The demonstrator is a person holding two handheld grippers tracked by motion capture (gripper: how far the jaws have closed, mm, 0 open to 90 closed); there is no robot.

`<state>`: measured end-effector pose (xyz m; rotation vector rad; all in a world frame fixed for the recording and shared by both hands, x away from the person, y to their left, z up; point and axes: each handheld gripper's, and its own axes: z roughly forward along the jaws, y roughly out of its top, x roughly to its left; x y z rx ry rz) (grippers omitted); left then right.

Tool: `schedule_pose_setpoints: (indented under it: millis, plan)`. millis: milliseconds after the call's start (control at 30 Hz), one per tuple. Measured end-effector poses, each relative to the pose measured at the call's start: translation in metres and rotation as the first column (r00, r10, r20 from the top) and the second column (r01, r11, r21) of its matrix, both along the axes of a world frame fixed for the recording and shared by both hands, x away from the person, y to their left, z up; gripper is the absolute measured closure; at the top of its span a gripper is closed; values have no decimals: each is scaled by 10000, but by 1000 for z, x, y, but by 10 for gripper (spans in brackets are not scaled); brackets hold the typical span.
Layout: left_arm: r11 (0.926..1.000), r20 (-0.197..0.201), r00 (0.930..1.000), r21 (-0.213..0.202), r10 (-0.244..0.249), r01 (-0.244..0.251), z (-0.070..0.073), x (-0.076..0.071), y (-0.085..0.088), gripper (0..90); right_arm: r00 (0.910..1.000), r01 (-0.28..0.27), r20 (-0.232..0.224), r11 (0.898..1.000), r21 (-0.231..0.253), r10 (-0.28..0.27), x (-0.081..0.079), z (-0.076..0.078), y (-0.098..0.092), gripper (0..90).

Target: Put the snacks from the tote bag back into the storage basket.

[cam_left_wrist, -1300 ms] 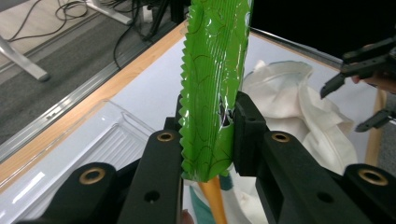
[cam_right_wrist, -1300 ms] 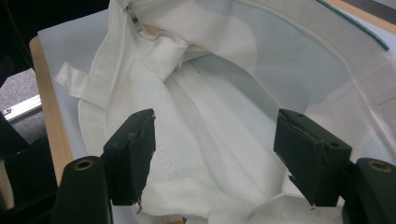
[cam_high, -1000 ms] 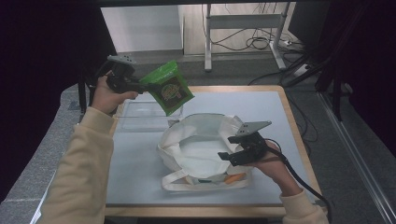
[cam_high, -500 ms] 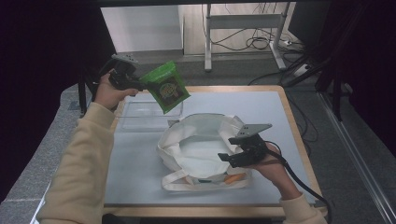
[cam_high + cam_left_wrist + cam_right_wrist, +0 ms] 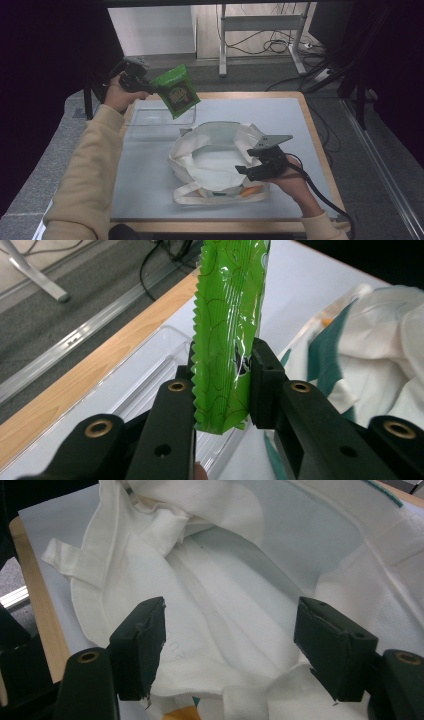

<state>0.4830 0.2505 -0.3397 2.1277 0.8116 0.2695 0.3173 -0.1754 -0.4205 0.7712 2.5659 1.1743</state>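
The left gripper (image 5: 150, 89), clamped on a green snack packet (image 5: 177, 94), carries it toward the white tote bag (image 5: 220, 155), and sits slightly lower and nearer than a second ago. The right gripper (image 5: 249, 170) hovers wide open over the bag's near rim, unmoved. Next: lower the packet into the opening and release.

Carrying the crinkly green foil snack packet (image 5: 176, 92), pinched between the jaws of the left gripper (image 5: 150, 89), slightly lower and a little nearer the open white cloth tote bag (image 5: 220, 157); tipping the packet's lower corner closer to the clear plastic tray (image 5: 150, 117).
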Motion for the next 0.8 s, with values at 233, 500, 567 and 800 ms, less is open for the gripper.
schedule_pose_setpoints:
  millis: [233, 500, 567, 800]
  plan:
    - [9999, -176, 9998, 110, 50, -48, -11, 12, 2, 760, 10000, 20, -92, 10000, -50, -20, 2, -3, 2, 287]
    - [9990, -375, 9991, 397, 219, -204, -21, 26, 5, 759, 9999, 35, -108, 9999, -120, -37, 3, -5, 3, 285]
    - [9984, -410, 9989, 530, 236, -214, -23, 29, 6, 759, 9999, 36, -99, 9999, -123, -37, 3, -4, 3, 285]
    - [9983, -615, 9974, 479, 374, -345, -32, 38, 11, 759, 9999, 76, -118, 9999, -137, -77, 4, -5, 3, 284]
